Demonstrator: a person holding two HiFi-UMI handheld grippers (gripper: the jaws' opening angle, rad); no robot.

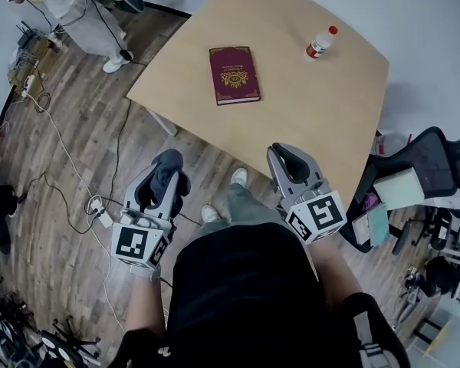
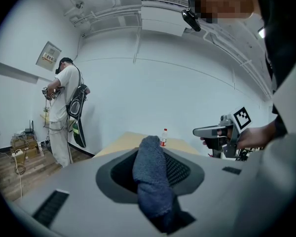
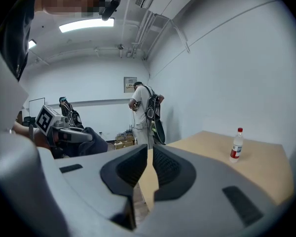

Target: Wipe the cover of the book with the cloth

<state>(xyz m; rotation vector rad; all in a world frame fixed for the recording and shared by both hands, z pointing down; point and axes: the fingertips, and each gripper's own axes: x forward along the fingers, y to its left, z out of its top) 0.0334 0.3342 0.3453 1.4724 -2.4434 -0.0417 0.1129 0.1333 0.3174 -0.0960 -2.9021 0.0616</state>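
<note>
A dark red book (image 1: 234,75) with a gold emblem lies flat near the left side of the light wooden table (image 1: 322,121). Both grippers hang short of the table's near edge, above the floor. My left gripper (image 1: 167,173) is shut on a dark blue cloth (image 2: 152,179), which bulges up between its jaws. My right gripper (image 1: 292,156) is shut with nothing in it; in the right gripper view its jaws (image 3: 149,154) stand almost together. Neither gripper view shows the book.
A small white bottle with a red cap (image 1: 320,44) lies on the table's far right. A person with a backpack (image 2: 64,115) stands off the table's far left corner. Cables (image 1: 69,167) run over the wooden floor at left. A black office chair (image 1: 425,171) stands at right.
</note>
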